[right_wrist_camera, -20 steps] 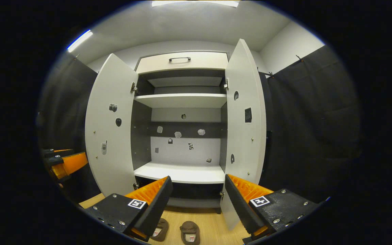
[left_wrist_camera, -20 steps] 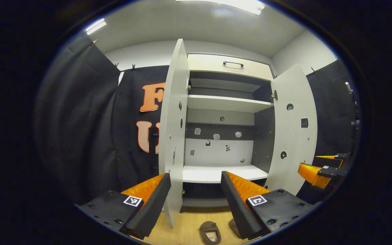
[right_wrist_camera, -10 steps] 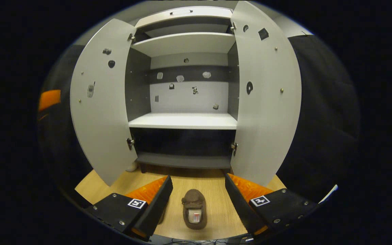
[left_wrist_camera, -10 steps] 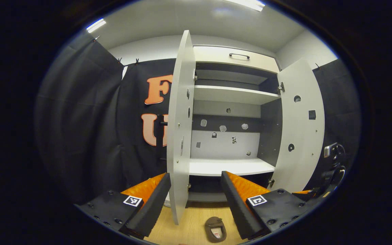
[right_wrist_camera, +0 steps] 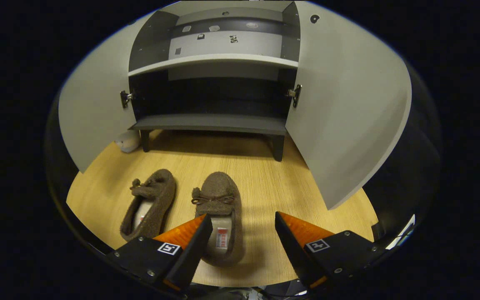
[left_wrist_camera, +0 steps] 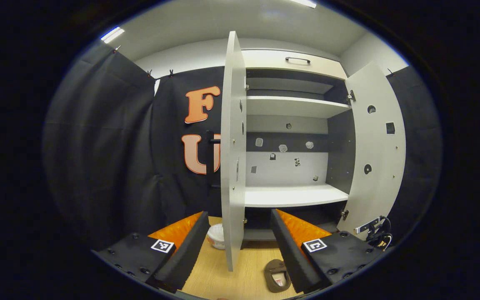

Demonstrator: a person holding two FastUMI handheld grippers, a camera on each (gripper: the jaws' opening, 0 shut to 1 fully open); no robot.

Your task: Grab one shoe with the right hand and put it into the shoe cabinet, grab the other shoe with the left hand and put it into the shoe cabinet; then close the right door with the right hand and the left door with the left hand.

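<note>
wooden floor, two brown slippers, cabinet

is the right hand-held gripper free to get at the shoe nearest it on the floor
Probably yes. The right hand-held gripper is open and angled down at the right shoe, which lies on bare floor with nothing between. The other shoe lies apart to its left, and the cabinet door stands off to the side.

Light wood floor running under everything, black cloth hanging along booth walls, white ceiling with strip light glowing up top.
</note>
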